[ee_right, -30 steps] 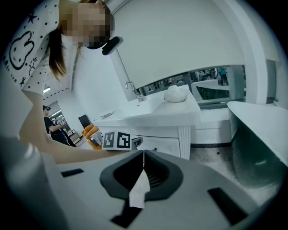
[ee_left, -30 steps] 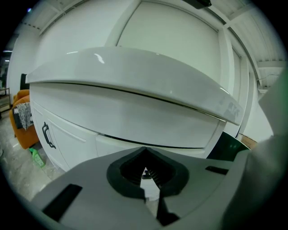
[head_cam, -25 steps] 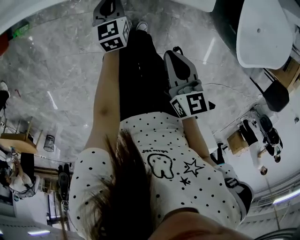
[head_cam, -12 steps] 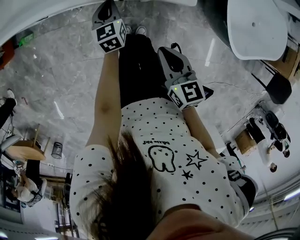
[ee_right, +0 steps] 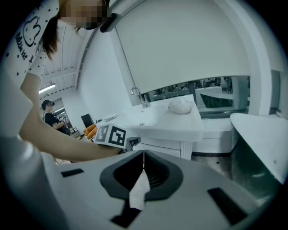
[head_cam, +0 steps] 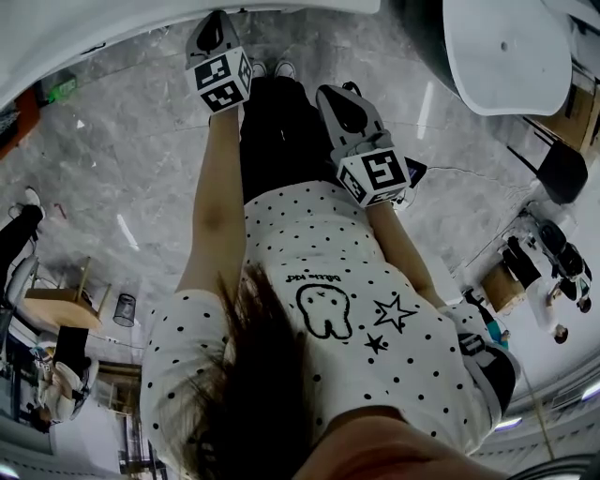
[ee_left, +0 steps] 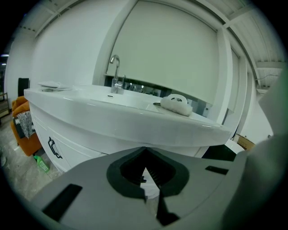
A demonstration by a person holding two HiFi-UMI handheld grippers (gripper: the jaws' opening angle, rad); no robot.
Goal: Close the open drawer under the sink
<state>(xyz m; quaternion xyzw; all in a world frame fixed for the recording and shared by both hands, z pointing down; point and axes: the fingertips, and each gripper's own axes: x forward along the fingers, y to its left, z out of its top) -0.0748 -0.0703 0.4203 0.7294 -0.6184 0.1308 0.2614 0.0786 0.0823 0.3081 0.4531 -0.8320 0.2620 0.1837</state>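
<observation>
Two grippers, both with jaws pressed together and nothing between them; I judge this suits a push on a drawer front, which needs no grip. Head view: left gripper [head_cam: 215, 23] and right gripper [head_cam: 336, 98] are held out ahead of the person over bare marble floor [head_cam: 122, 159], the left one further forward. The sink is not clearly in this view. Left gripper view: the sink [ee_left: 112, 101] sits just ahead and above the jaw tips, its rim overhanging the cabinet. The drawer front [ee_left: 67, 143] with its dark handle [ee_left: 54, 148] lies below the sink, toward its left. I cannot tell how far it stands out. A green bottle [ee_left: 40, 162] lies on the floor left of the sink, so keep low approaches away from that side. Right gripper view: the right gripper hangs back from the sink, leaving the left arm room. A round white tabletop [ee_right: 265, 130] right of the sink limits swing there.
</observation>
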